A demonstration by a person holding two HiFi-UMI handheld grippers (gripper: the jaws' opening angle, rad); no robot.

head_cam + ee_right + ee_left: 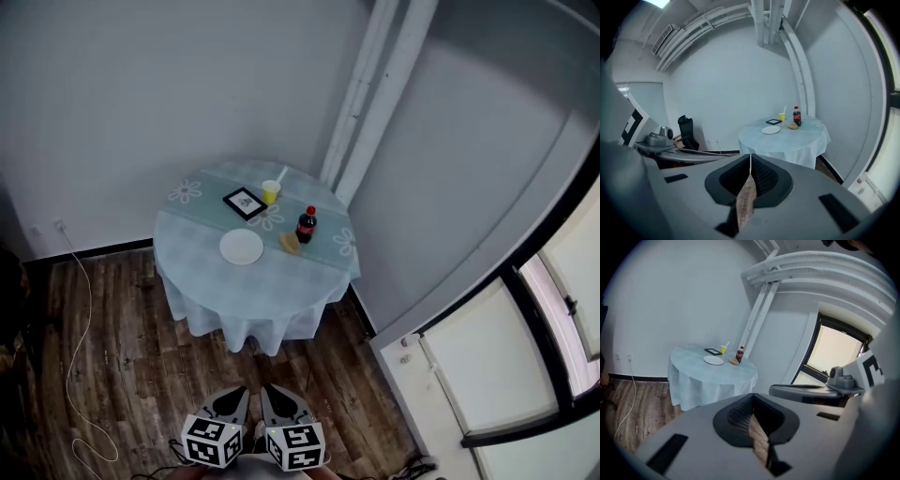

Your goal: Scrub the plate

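Both claws are shut with nothing in them: left claw (234, 401) and right claw (279, 401) sit at the bottom of the head view, well apart from the plate (242, 247). It lies flat mid-frame on the round surface (272, 291). Looks light, stiff, slick and probably breakable, so I'd pin it by the rim.

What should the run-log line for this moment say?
stage: before contact | left tool: shut, empty | right tool: shut, empty | plate: on round table, untouched, well ahead of both tools
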